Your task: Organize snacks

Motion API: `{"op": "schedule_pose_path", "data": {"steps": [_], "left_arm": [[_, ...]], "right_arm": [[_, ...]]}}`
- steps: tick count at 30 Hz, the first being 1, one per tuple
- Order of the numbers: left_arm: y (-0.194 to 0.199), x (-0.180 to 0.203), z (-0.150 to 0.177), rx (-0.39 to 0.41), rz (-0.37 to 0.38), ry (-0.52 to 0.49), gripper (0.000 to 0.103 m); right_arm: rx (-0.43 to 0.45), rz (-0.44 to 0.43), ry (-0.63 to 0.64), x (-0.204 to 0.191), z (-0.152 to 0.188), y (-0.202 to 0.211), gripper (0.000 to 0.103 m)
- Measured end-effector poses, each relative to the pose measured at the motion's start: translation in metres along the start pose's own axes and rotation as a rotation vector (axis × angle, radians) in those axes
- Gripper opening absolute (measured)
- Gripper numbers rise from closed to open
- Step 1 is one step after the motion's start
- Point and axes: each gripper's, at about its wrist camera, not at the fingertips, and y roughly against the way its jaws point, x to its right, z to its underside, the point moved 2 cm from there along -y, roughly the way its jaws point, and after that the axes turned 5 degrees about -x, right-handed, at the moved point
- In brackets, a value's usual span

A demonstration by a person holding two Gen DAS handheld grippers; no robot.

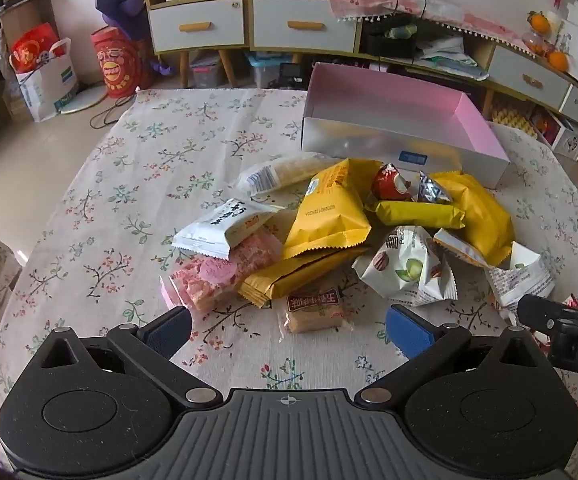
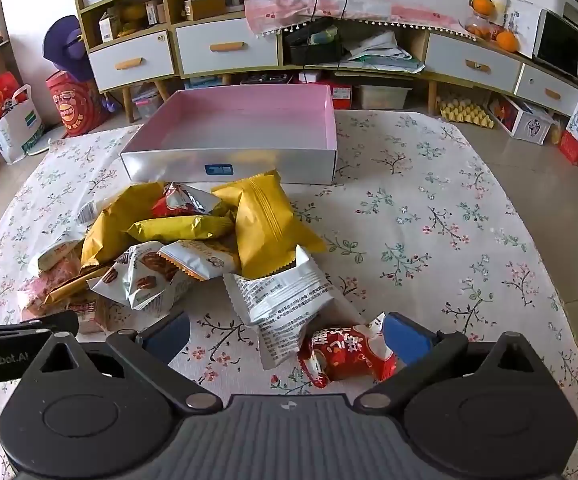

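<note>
Desk (image 2: 429,200) carries the empty pink box (image 2: 249,120), snack pile (image 2: 193,236) before it. My right claw (image 2: 287,338), spread, brackets the red packet (image 2: 345,354); I'd pinch its middle. Left claw (image 1: 287,326) spread too.

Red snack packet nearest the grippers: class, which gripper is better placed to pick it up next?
Right. The right gripper is open around the red snack packet; the left gripper faces a brown biscuit packet.
</note>
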Motion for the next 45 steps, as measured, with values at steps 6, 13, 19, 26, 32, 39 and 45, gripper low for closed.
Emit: {"op": "schedule_pose_path", "data": {"steps": [6, 13, 19, 26, 32, 39, 45], "left_arm": [[0.0007, -0.0015, -0.0034, 0.005, -0.002, 0.006, 0.103], [0.0003, -0.0047, -0.0023, 0.006, -0.003, 0.012, 0.103], [0.0012, -0.0053, -0.0025, 0.027, 0.001, 0.014, 0.103], [-0.0017, -0.0042, -0.0019, -0.010, -0.013, 0.009, 0.103], [-0.0033, -0.0047, -0.0027, -0.008, -0.011, 0.015, 0.103], [-0.0042, -0.0063, -0.0034, 0.032, -0.007, 0.021, 0.103], [-0.0049, -0.0078, -0.0045, 0.048, 0.005, 0.037, 0.103]], "right_arm": [[0.009, -0.006, -0.012, 0.0039, -0.0053, 0.0034, 0.088], [0.013, 0.001, -0.026, 0.0067, -0.0091, 0.0026, 0.088], [0.018, 0.001, -0.017, 0.0052, -0.0091, 0.0038, 0.088], [0.022, -0.002, -0.030, 0.0075, -0.0099, 0.0052, 0.088], [0.021, 0.000, -0.025, 0.0062, -0.0099, 0.0048, 0.088], [0.025, 0.016, -0.021, 0.0066, -0.0098, 0.0041, 0.088], [0.041, 0.027, -0.004, 0.0048, -0.0102, 0.0046, 0.088]]}}
